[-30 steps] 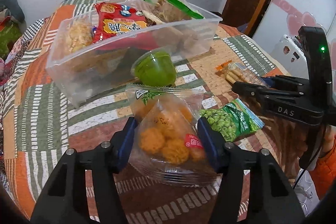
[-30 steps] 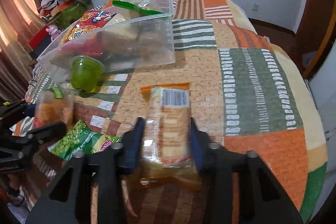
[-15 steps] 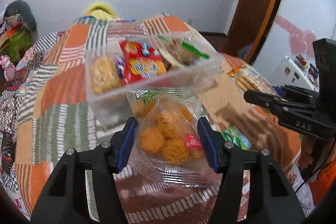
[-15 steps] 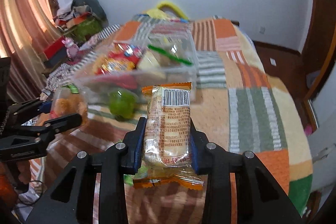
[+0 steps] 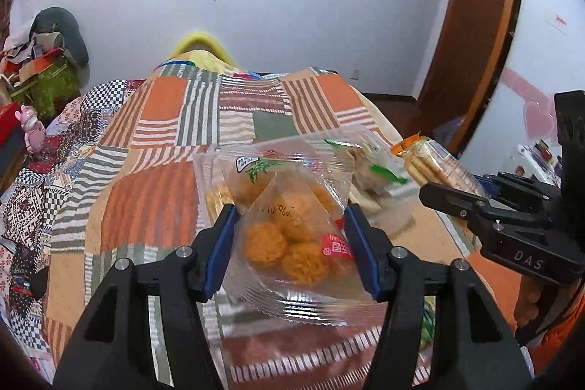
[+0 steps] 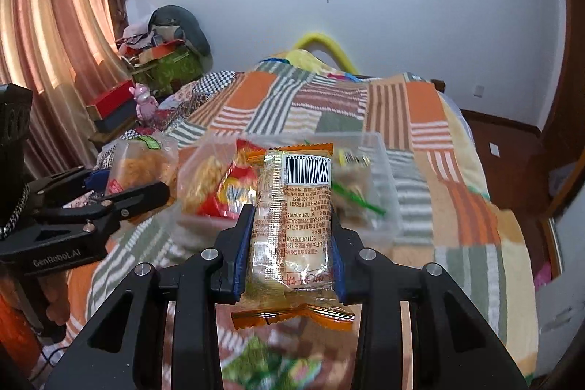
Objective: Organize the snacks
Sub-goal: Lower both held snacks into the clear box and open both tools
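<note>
My left gripper (image 5: 290, 243) is shut on a clear bag of orange fried balls (image 5: 292, 236), held up above the bed. My right gripper (image 6: 290, 243) is shut on an orange-edged pack of wafer sticks (image 6: 292, 229), also lifted. The clear plastic bin (image 6: 382, 203) with several snack packs lies just beyond both grippers; in the left wrist view the bin (image 5: 365, 163) is partly hidden behind the bag. The right gripper with its pack shows at the right of the left wrist view (image 5: 457, 192); the left gripper shows at the left of the right wrist view (image 6: 120, 196).
A green pea packet (image 6: 270, 368) lies on the patchwork bedspread (image 5: 153, 170) below my right gripper. Boxes and clutter (image 6: 161, 68) stand by the curtain at the far left. A yellow pillow (image 5: 197, 50) lies at the bed's head. A wooden door (image 5: 471, 24) is at the right.
Both grippers have risen and tilted up with their packs; the bin now sits lower and nearer the fingertips. The green jelly cup has dropped out of sight.
</note>
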`<state>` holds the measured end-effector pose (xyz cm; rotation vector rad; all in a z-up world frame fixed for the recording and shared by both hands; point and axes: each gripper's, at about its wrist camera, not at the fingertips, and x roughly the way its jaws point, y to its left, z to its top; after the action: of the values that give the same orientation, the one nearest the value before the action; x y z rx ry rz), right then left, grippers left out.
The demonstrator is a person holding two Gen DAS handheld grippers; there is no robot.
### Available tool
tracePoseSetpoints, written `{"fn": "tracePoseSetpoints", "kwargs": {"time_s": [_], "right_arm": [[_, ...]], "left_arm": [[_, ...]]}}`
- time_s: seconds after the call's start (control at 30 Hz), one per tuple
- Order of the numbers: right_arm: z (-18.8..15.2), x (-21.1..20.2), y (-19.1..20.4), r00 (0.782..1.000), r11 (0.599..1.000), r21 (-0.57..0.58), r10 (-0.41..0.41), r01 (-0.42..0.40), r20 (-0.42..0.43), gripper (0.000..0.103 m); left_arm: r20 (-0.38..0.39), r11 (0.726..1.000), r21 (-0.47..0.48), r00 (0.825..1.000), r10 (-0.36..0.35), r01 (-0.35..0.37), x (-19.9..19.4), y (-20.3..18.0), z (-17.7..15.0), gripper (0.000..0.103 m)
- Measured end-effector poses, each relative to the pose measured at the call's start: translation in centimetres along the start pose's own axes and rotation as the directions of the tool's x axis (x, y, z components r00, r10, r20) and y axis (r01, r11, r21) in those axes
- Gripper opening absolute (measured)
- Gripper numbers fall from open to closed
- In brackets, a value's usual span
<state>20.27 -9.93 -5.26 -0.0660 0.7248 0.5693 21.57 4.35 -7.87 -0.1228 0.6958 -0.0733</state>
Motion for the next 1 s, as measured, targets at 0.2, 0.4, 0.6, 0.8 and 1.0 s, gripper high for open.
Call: {"fn": "tracePoseSetpoints", "kwargs": {"time_s": [0.2, 0.4, 0.6, 0.8, 1.0], "right_arm": [[1.6, 3.2, 0.1, 1.000, 1.000, -0.016, 0.007, -0.007, -0.020, 0.032], [1.6, 6.4, 0.0, 0.997, 1.000, -0.013, 0.020, -0.021, -0.075, 0.032], [0.8, 8.2, -0.4, 0.991, 0.999, -0.014, 0.027, -0.029, -0.128, 0.032], [0.6, 7.6, -0.7, 0.990, 0.999, -0.001, 0.040, -0.040, -0.138, 0.034], [0.6, 6.5, -0.9, 0.989, 0.999, 0.020, 0.034, -0.032, -0.142, 0.044]], "left_arm": [[-0.013, 1.000, -0.020, 1.000, 0.009, -0.009, 3.1, 1.3, 1.5, 0.059], [-0.042, 1.000, -0.019, 0.999, 0.023, -0.023, 5.9, 1.6, 1.7, 0.059], [-0.098, 0.999, -0.042, 0.995, 0.020, -0.024, 8.6, 2.3, 0.8, 0.060], [-0.118, 0.998, -0.050, 0.993, 0.022, -0.028, 8.8, 2.6, 0.7, 0.067], [-0.127, 0.998, -0.061, 0.992, 0.022, -0.030, 7.7, 2.7, 0.5, 0.071]]}}
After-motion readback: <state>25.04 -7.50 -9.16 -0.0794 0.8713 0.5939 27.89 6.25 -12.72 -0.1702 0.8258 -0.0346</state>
